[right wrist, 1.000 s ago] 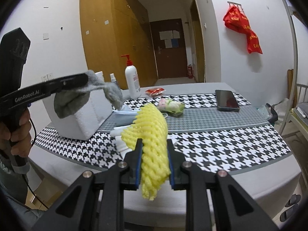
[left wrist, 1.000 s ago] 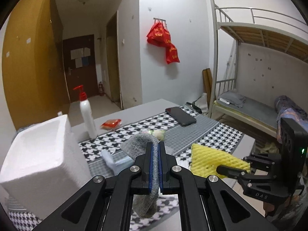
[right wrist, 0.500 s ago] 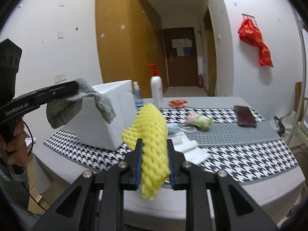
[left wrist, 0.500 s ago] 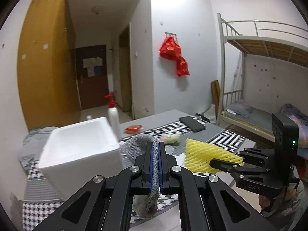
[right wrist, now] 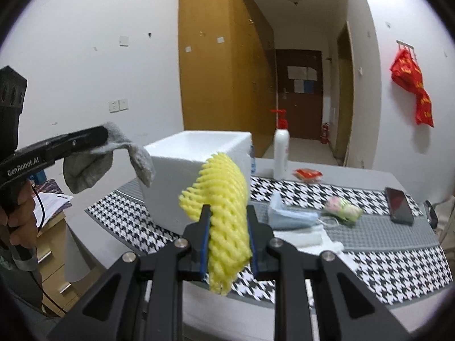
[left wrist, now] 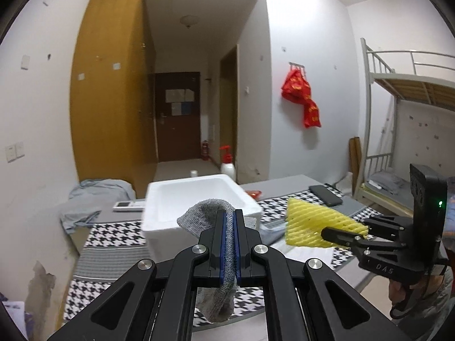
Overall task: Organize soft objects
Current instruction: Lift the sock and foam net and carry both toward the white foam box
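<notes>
Pinching a ribbed grey knit sock flat, the left gripper points slightly downward before the square white foam box. Right gripper squeezes a spongy yellow foam net, level beside the box, above the houndstooth cloth.

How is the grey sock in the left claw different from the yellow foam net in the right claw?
The grey sock is a soft knit that droops limp on both sides of the left claw; the yellow foam net is an open mesh that keeps its curved shape in the right claw. The sock is squeezed thin between pads that nearly meet; the net holds its pads apart. Both hang clear of the table, near the white foam box.
</notes>
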Tool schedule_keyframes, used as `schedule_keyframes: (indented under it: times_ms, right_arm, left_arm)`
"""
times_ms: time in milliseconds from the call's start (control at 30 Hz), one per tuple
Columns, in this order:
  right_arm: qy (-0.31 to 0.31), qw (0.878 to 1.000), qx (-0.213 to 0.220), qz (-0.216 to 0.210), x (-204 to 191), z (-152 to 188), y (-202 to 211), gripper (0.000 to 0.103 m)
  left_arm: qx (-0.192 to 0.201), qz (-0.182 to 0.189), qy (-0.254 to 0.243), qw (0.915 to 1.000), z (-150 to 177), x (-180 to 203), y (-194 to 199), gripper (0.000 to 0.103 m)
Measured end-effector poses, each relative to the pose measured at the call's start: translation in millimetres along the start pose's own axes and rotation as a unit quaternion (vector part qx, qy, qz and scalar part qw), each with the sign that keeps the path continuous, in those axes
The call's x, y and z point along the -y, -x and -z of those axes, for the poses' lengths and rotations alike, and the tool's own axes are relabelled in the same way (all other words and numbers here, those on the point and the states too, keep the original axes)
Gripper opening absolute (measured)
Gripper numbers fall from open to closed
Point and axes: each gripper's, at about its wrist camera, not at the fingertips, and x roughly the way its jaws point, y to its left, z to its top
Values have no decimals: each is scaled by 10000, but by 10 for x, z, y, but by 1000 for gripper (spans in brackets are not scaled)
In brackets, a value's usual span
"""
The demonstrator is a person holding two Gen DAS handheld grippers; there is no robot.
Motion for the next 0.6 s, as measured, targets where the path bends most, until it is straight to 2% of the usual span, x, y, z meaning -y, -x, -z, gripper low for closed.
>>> schedule_keyframes:
  times_ms: [233,600]
  right_arm:
    - [192,9997,61,-156,-167,-227,-119,26]
    - [323,9986,96,-398,-338,-521,-419,26]
  left_arm:
    - [99,-347,196,9992,-9,-299,136,5]
    - [3,-996,363,9944,61,-628,169,5]
